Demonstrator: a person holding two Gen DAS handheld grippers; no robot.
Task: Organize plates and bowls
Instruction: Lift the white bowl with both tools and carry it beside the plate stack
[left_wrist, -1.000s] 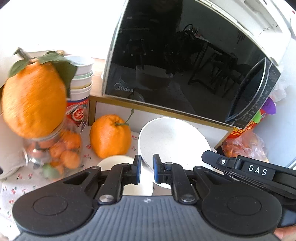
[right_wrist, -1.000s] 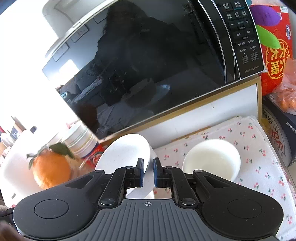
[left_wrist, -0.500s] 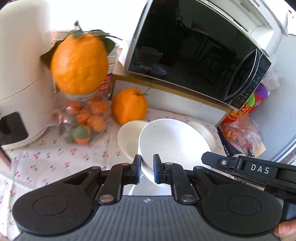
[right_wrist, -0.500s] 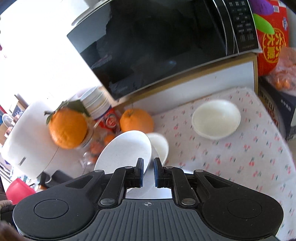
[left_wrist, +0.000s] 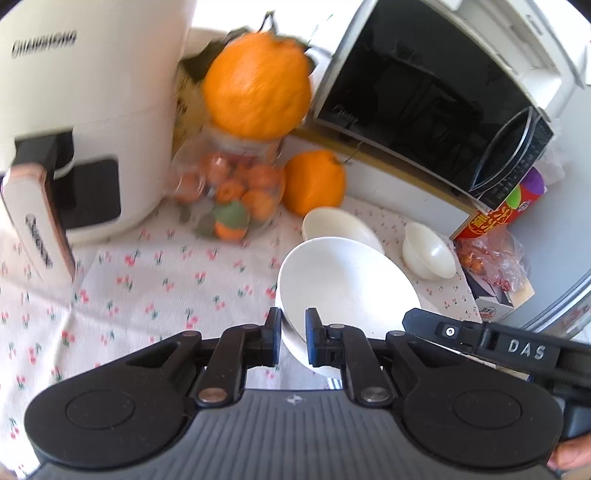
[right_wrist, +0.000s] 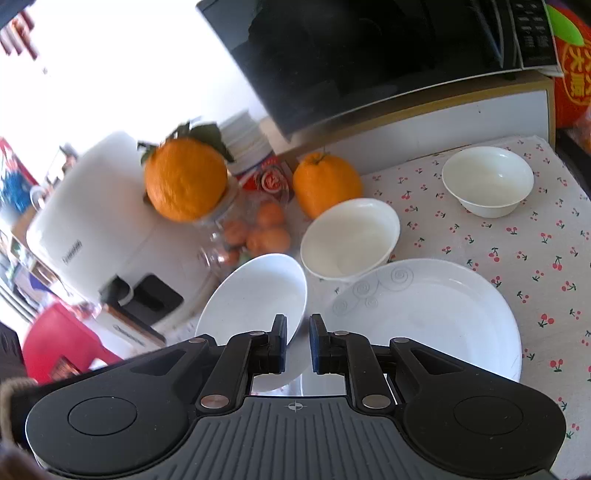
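Observation:
My left gripper is shut on the rim of a white plate and holds it tilted above the cherry-print cloth. My right gripper is shut on the rim of a small white plate, held tilted in the air. Below it a large white plate with swirl marks lies on the cloth. A white bowl stands behind that plate, also seen in the left wrist view. A second white bowl stands at the far right, also in the left wrist view.
A black microwave sits on a shelf at the back. A white air fryer stands at the left. A glass jar of small oranges carries a large orange; another orange lies beside it. A red box stands at the right.
Both grippers have pulled back and up from the microwave with their plates. More of the cloth, the bowls, the large plate and the air fryer have come into view.

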